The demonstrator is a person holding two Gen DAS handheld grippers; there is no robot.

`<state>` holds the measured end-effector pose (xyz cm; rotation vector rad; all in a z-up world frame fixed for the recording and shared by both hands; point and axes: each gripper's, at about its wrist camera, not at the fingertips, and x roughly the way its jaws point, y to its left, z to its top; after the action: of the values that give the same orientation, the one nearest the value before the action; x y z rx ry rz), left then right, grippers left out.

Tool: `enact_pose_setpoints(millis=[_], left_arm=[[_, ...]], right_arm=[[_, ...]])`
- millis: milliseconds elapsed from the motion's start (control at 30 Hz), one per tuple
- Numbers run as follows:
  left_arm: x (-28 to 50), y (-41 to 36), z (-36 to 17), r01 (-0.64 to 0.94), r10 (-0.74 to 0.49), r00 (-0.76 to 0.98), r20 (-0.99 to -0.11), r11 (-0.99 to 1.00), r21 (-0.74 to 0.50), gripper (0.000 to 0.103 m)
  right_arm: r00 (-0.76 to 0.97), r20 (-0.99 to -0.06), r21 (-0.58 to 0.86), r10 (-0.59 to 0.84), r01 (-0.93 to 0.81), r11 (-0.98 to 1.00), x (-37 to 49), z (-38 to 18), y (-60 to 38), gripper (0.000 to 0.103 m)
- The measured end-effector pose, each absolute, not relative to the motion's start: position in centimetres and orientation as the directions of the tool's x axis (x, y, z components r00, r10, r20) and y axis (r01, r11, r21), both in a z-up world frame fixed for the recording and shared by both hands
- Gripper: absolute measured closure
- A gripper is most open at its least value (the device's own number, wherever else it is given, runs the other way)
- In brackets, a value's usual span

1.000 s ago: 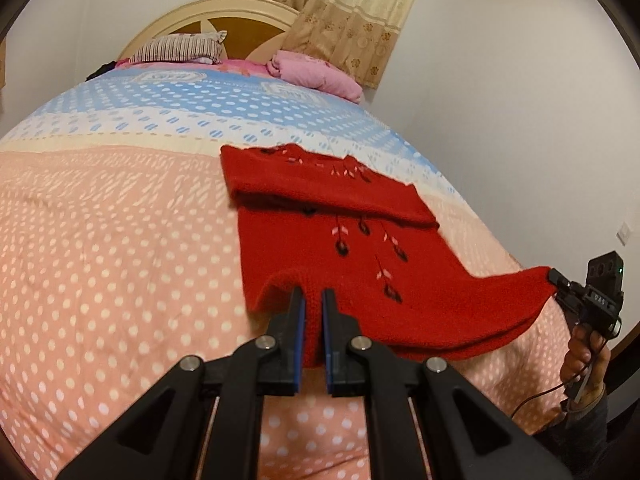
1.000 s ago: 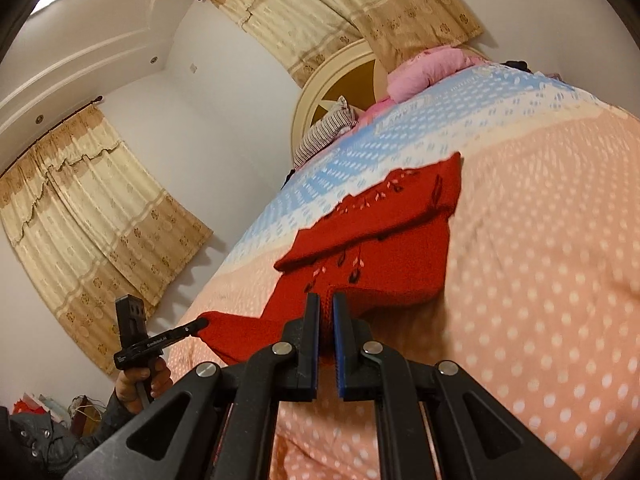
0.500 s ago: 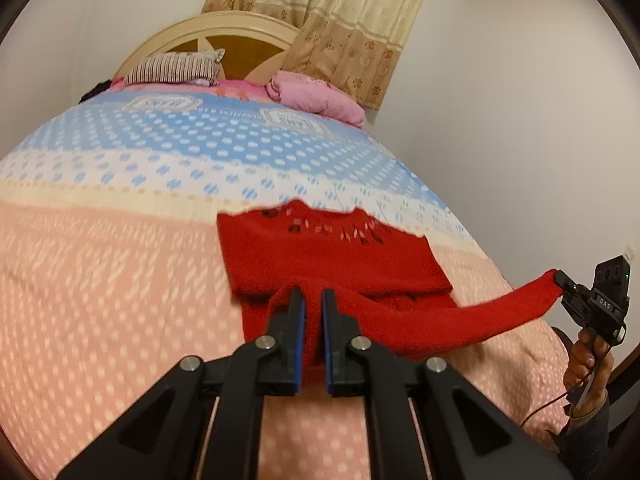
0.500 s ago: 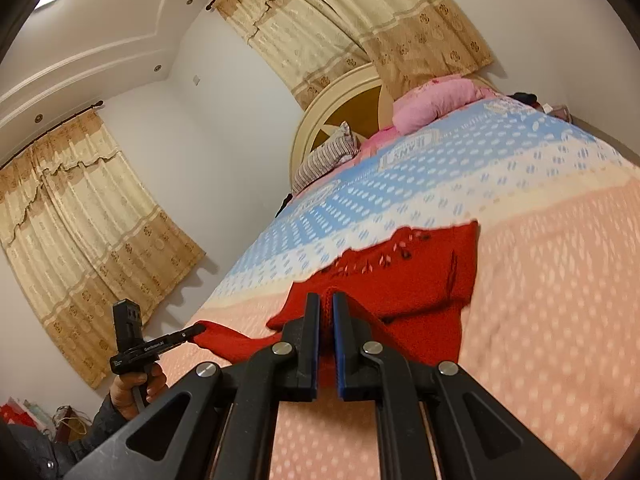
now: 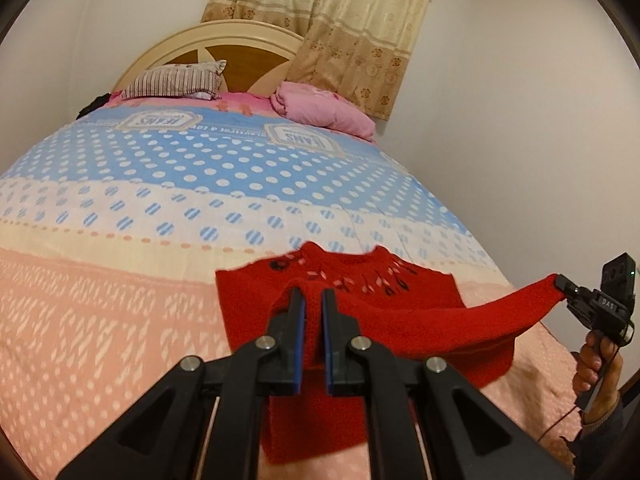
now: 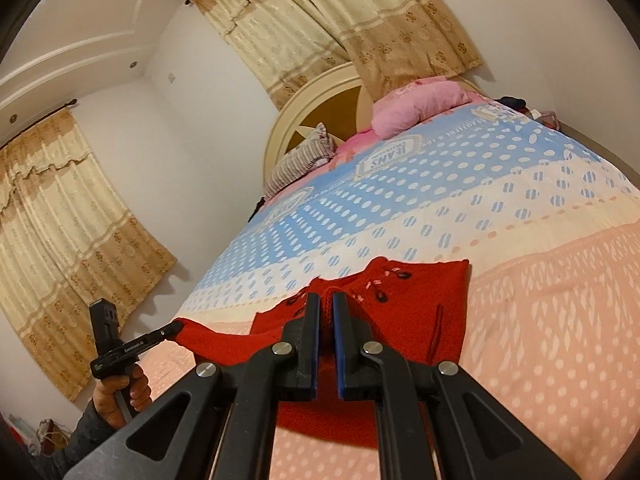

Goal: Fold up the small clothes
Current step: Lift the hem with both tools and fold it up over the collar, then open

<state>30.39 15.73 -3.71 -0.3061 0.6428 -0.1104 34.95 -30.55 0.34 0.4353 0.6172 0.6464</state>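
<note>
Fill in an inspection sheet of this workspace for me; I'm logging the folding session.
Surface: bed with dotted pink, cream and blue cover.
Job's things: red sweater, hem lifted over its body.
Clutter: striped pillow, pink bedding at the headboard.
Grippers: left gripper and right gripper each shut on the hem.
Cables: black cable under the right hand.
Surroundings: white walls, beige curtains.

You carry the lower hem of the red knitted sweater [image 5: 420, 316] up and forward toward its embroidered neckline; the left gripper [image 5: 313, 300] and right gripper [image 6: 326, 304] now sit over the chest, hiding most of the body.
</note>
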Motion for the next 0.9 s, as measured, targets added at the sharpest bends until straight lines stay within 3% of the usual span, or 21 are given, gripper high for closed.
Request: enact_pose_setpoints(millis=[467,567,600,633,667,700,733,767,900], left_arm=[[40.5,15.9,-11.5,-0.069,-0.137,0.699,-0.702,0.964,-0.257,0.094],[41.3,16.3,-12.4,-0.107,-0.116,0.706,-0.699,0.958,-0.268,0.084],[41.2,16.5,-12.4,-0.128,-0.098,0.707,-0.701,0.956,-0.263,0.072],[40.9,16.9,-12.3,-0.143,-0.091,0.712,-0.696,0.952,-0.271,0.066],[40.3,17.3,-12.1,-0.141,-0.100,0.726,-0.680,0.947,-0.290,0.053],[39.6,17.6,-11.9,-0.147,-0.090,0.742,-0.665,0.945,-0.291,0.041],[39.0,17.9,-11.7,-0.157,-0.069,0.751,-0.657,0.948,-0.278,0.037],[38.2,18.1,-11.6,-0.159,-0.053,0.759,-0.649,0.952,-0.263,0.034],[35.4,18.4,-12.3,-0.150,-0.016,0.755,-0.655,0.969,-0.196,0.032]], right_arm=[[0.658,-0.530,0.523,0.536,-0.243,0.817,46.5,-6.1,-28.5,0.097],[0.648,-0.558,0.518,0.518,-0.215,0.828,48.6,-7.8,-28.1,0.096],[0.646,-0.591,0.486,0.483,-0.192,0.853,49.1,-8.3,-27.7,0.094],[0.645,-0.612,0.464,0.458,-0.177,0.868,49.3,-8.6,-27.5,0.088],[0.646,-0.633,0.434,0.426,-0.159,0.887,49.2,-9.0,-27.3,0.081],[0.646,-0.637,0.422,0.421,-0.165,0.891,48.8,-9.3,-27.2,0.056],[0.646,-0.628,0.429,0.434,-0.178,0.886,48.4,-9.3,-27.1,0.034],[0.648,-0.607,0.442,0.459,-0.204,0.873,47.5,-9.4,-27.1,0.029],[0.608,-0.637,0.411,0.474,-0.253,0.876,45.2,-9.4,-25.8,0.029]])
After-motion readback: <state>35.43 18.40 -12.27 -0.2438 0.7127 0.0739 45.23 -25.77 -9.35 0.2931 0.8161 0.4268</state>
